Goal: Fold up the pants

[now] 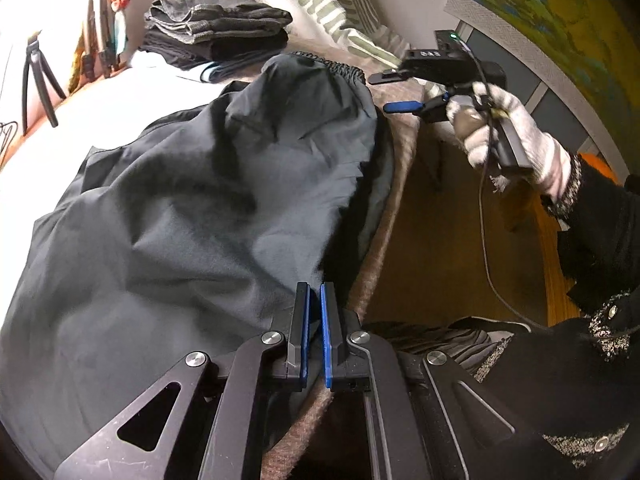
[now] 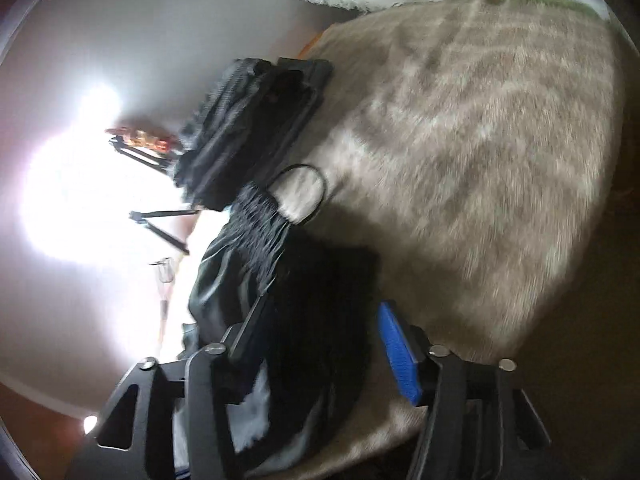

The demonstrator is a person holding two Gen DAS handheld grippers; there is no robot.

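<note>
The left gripper (image 1: pixel 315 292) has its jaws pulled almost together, with only a thin gap between the blue pads (image 1: pixel 327 332). No cloth shows in that gap. Its tips sit right at the near edge of the dark grey-blue pants made of thin, crinkly cloth (image 1: pixel 208 200).

The right gripper (image 2: pixel 324 328) has its jaws spread wide apart. Nothing is pinched in them. Dark cloth lies under the space between the two fingers, but the picture is too blurred to tell if the pads touch it. In the left wrist view this gripper hangs in the air past the far corner of the pants, held by a hand in a white and grey striped knit glove (image 1: pixel 508 128). A thin black cable (image 1: pixel 486 216) hangs down from it.

The pants lie spread and rumpled on a fuzzy brown-grey blanket (image 2: pixel 460 140) on a bed. Their gathered stretchy waistband (image 1: pixel 340 68) is at the far end, and a black cord loop (image 2: pixel 302 194) sticks out from it.

Behind the pants sits a stack of folded dark clothes (image 1: pixel 216 32). Beyond it is a soft pillow with green and white stripes (image 1: pixel 328 0). To the side is a white sheet (image 1: pixel 120 108), and a small black tripod (image 1: pixel 38 76) stands at the far left.
</note>
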